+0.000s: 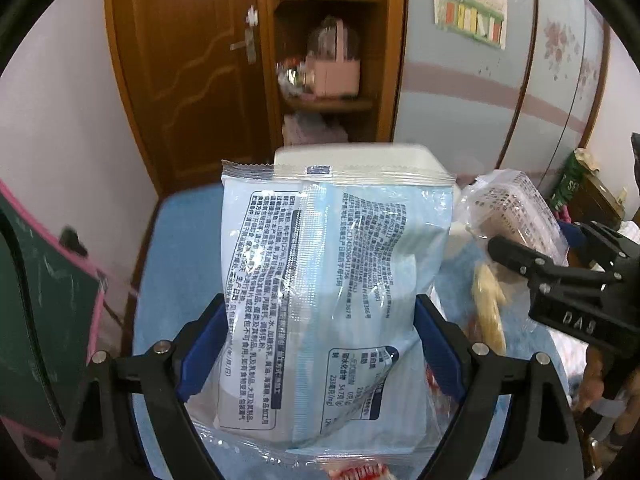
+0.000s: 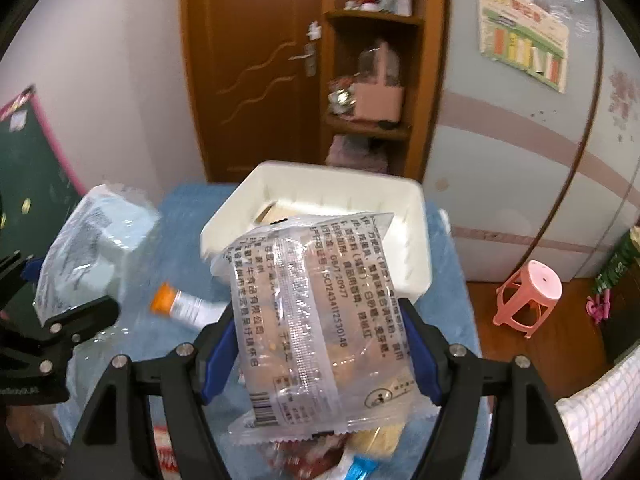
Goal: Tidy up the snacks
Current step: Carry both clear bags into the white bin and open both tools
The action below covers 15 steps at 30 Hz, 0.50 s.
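My left gripper (image 1: 320,320) is shut on a light-blue snack packet (image 1: 320,264) with black print, its blue pads pressing both sides, held up above the blue-cloth table (image 1: 180,264). My right gripper (image 2: 320,320) is shut on a clear snack packet (image 2: 316,328) with pale biscuits inside. A white plastic basket (image 2: 416,208) stands on the table just beyond both packets; in the left wrist view only the basket's rim (image 1: 360,156) shows. Each view catches the other hand: the right gripper (image 1: 540,240) with its clear packet (image 1: 516,200), the left gripper (image 2: 60,284) with its blue packet (image 2: 100,236).
An orange-capped tube (image 2: 180,304) lies on the blue cloth left of the basket. More wrapped snacks (image 2: 304,452) lie under my right gripper, and a yellow snack (image 1: 488,312) lies on the right. A pink stool (image 2: 528,296) stands on the floor. A wooden shelf (image 1: 332,100) is behind.
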Motion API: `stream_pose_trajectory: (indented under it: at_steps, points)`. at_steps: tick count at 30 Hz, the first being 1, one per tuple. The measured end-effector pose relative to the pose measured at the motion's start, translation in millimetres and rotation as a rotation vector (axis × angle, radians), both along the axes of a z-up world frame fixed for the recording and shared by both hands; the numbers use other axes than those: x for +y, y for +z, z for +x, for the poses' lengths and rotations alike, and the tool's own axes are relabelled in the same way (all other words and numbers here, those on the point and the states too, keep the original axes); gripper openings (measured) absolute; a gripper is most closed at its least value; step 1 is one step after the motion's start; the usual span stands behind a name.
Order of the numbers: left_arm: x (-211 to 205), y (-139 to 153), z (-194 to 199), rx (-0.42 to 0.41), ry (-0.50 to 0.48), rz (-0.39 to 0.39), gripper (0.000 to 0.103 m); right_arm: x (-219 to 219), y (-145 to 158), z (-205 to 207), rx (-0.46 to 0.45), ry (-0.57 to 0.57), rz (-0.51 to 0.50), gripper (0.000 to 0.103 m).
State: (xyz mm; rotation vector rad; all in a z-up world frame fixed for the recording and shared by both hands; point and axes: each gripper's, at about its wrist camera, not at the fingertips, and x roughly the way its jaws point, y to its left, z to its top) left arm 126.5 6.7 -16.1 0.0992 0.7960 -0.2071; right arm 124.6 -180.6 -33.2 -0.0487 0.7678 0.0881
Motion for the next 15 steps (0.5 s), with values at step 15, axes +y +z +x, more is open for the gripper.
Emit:
stream_pose_trajectory:
  at_steps: [15]
  points:
    - [-46.0,27.4,133.1,-0.090,0.016,0.043,0.088,-25.7,23.5,127.9,0.022,-0.080,0.140,0.076]
